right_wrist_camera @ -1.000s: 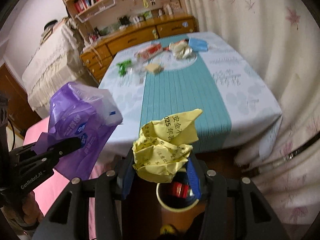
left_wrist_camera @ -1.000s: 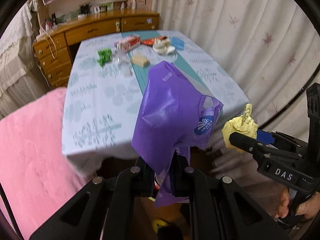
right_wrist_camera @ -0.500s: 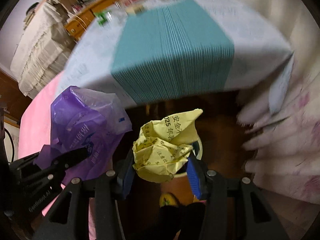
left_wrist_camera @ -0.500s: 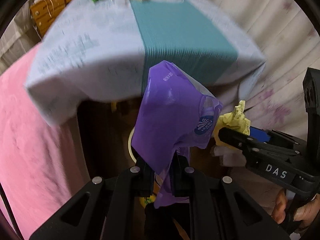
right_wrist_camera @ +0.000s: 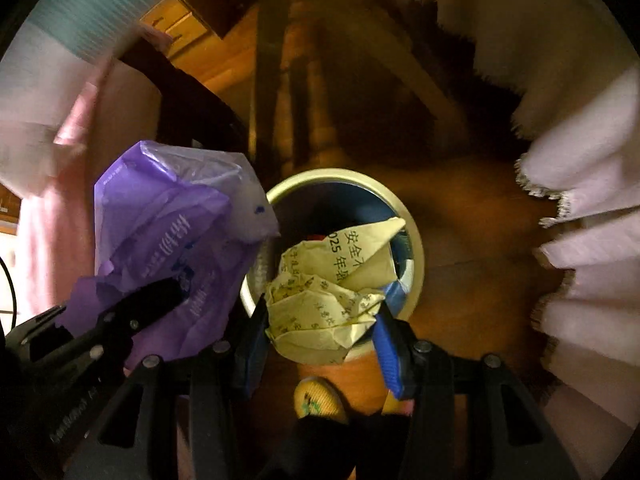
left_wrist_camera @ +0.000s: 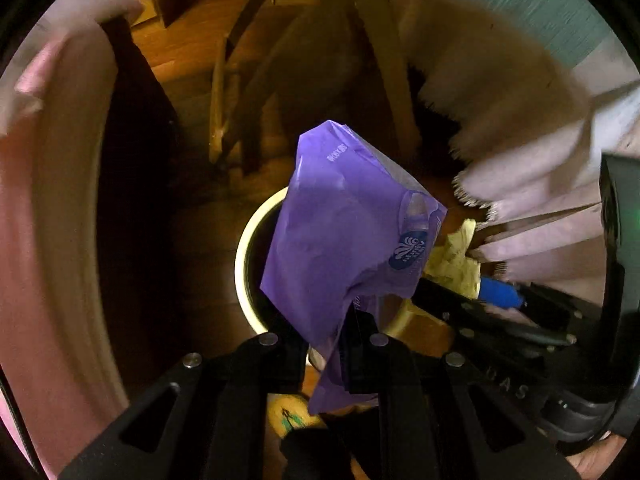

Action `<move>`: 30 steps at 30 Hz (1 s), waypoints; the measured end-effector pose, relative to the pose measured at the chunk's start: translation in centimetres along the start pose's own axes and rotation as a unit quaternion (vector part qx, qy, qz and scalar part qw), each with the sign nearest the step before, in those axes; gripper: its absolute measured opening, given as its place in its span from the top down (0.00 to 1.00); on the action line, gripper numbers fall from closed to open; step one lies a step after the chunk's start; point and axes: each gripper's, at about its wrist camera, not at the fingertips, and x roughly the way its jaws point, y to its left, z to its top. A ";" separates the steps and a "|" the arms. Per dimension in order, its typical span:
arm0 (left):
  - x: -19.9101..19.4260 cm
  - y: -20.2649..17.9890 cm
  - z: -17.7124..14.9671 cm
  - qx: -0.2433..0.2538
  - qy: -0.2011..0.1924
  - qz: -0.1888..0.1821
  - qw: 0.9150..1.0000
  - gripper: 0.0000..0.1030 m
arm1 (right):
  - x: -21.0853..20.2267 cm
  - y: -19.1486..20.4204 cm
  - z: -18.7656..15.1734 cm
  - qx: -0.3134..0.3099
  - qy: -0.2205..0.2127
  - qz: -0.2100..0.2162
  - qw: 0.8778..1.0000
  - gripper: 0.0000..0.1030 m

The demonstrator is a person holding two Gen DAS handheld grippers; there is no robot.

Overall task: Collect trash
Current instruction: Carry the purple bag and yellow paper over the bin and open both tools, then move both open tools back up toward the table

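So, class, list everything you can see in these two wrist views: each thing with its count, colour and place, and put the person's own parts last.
Plastic wrapper: one, purple, clamped in the left tongs above the bin.
Crumpled paper: one, yellow with printed characters, clamped in the right tongs over the bin.
Waste bin: one, cream rim, on the floor below, some trash inside.
Floor: brown wood.
Tablecloth: one, white with a teal stripe, hanging at the frame edge.
Curtain: pale, at the right.
Left tongs: black, shut on the wrapper.
Right tongs: black with blue pads, shut on the paper.
Foot: one, yellow sock or slipper, beside the bin.
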 end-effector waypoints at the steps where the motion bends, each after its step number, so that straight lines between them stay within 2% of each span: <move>1: 1.5 0.1 -0.3 0.005 0.000 0.006 1.000 0.90 | 1.4 -0.4 0.1 -0.002 -0.001 0.000 1.000 0.54; 3: 3.6 0.2 -0.6 0.007 0.003 0.010 1.000 0.89 | 3.7 -0.9 0.2 -0.001 0.000 0.001 1.000 0.54; 5: 5.6 0.4 -0.8 0.005 0.004 0.012 1.000 0.83 | 5.7 -1.5 0.6 0.003 0.003 0.006 1.000 0.52; 7: 6.9 0.7 -0.9 0.002 0.002 0.017 1.000 0.67 | 7.1 -1.8 0.7 0.001 -0.001 0.008 1.000 0.49; 8: 7.4 0.9 -0.7 -0.001 0.004 0.018 1.000 0.63 | 7.4 -2.0 0.7 -0.001 -0.005 0.006 1.000 0.47; 10: 8.5 1.6 -0.3 -0.011 0.015 0.027 0.999 0.43 | 8.3 -2.3 0.7 -0.003 -0.020 -0.009 1.000 0.44; 11: 8.9 2.1 -0.2 -0.021 0.015 0.028 0.999 0.38 | 8.4 -2.5 0.7 -0.004 -0.023 -0.008 1.000 0.41; 13: 8.7 3.2 0.1 -0.038 0.000 0.028 0.999 0.19 | 9.0 -2.9 0.5 -0.001 -0.031 -0.003 1.000 0.34; 15: 8.5 3.9 0.7 -0.042 -0.008 0.031 0.999 0.09 | 9.1 -3.2 0.4 0.002 -0.038 -0.003 0.999 0.32; 19: 8.3 4.9 1.5 -0.036 -0.022 0.053 0.998 0.09 | 9.1 -3.5 0.5 0.011 -0.041 -0.006 0.999 0.31; 24: 7.3 5.0 1.8 -0.044 -0.025 0.060 0.997 0.09 | 8.1 -3.7 0.5 0.027 -0.043 -0.005 0.999 0.31; 30: 3.6 4.4 1.4 -0.052 -0.021 0.057 0.997 0.09 | 4.7 -3.0 0.1 0.031 -0.046 -0.004 0.998 0.31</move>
